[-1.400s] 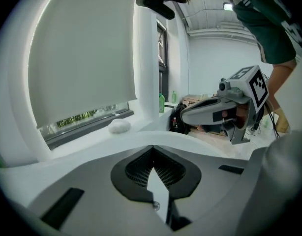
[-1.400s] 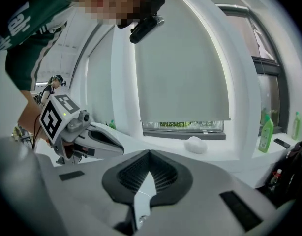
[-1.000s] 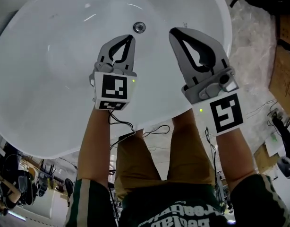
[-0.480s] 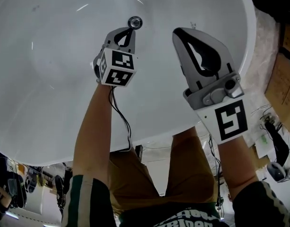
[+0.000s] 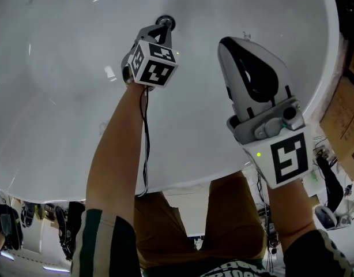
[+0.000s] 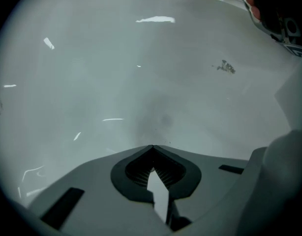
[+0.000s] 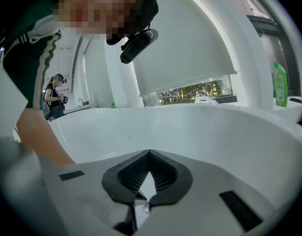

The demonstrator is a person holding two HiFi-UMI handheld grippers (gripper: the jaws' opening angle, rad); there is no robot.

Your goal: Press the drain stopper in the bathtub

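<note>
The round chrome drain stopper (image 5: 165, 21) sits in the floor of the white bathtub (image 5: 61, 97), at the top of the head view. My left gripper (image 5: 163, 27) is shut, empty, and reaches down into the tub with its tips at the stopper's near edge; whether they touch it I cannot tell. In the left gripper view the shut left gripper (image 6: 152, 147) faces bare tub floor (image 6: 156, 77) and the stopper is hidden. My right gripper (image 5: 225, 42) is shut on nothing and hangs above the tub's right side. The right gripper (image 7: 149, 152) points at the tub's far wall (image 7: 200, 127).
The tub rim (image 5: 331, 56) curves along the right. Beyond it lie a cardboard box (image 5: 345, 126) and cables on the floor. The right gripper view shows a green bottle (image 7: 281, 85), a faucet (image 7: 203, 98) and a person (image 7: 56, 95) standing far off.
My left gripper has gone forward and down into the tub, from short of the stopper to its edge. The right gripper has stayed about where it was, still shut.
</note>
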